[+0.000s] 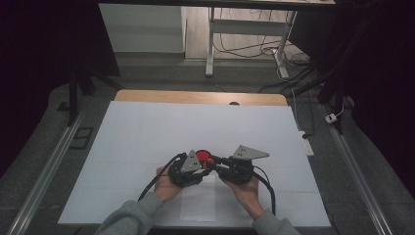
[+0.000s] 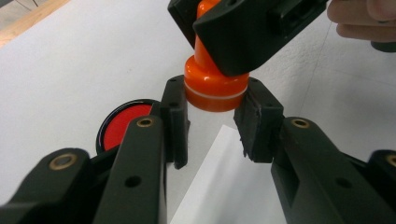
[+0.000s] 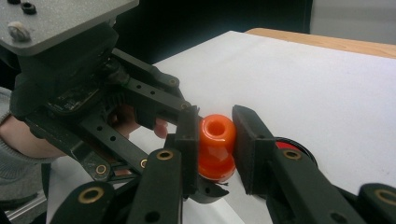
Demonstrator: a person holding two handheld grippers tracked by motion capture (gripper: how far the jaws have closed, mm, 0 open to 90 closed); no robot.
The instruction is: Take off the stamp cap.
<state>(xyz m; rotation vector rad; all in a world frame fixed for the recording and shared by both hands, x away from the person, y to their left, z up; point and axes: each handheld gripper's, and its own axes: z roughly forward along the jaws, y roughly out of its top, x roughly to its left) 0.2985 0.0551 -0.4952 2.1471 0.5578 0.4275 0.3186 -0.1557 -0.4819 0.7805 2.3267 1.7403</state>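
Orange stamp (image 2: 215, 88) gripped at both ends, lifted off the white sheet (image 1: 147, 137): left gripper (image 2: 212, 119) clenched on the wide base, right gripper (image 3: 215, 140) clenched on the narrow neck. Looks like a handover or re-grip mid-step. Next move: release one side only, keep the other firm. Red ink pad (image 2: 126, 122) sitting just left of the jaws, apart from them.

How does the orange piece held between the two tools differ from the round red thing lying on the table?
The orange piece is tall and waisted with a hole at one end; the red disc is flat, in a black rim. The orange piece is held off the table, clamped by both the left gripper and right gripper; the red disc lies untouched. Both are round and glossy.
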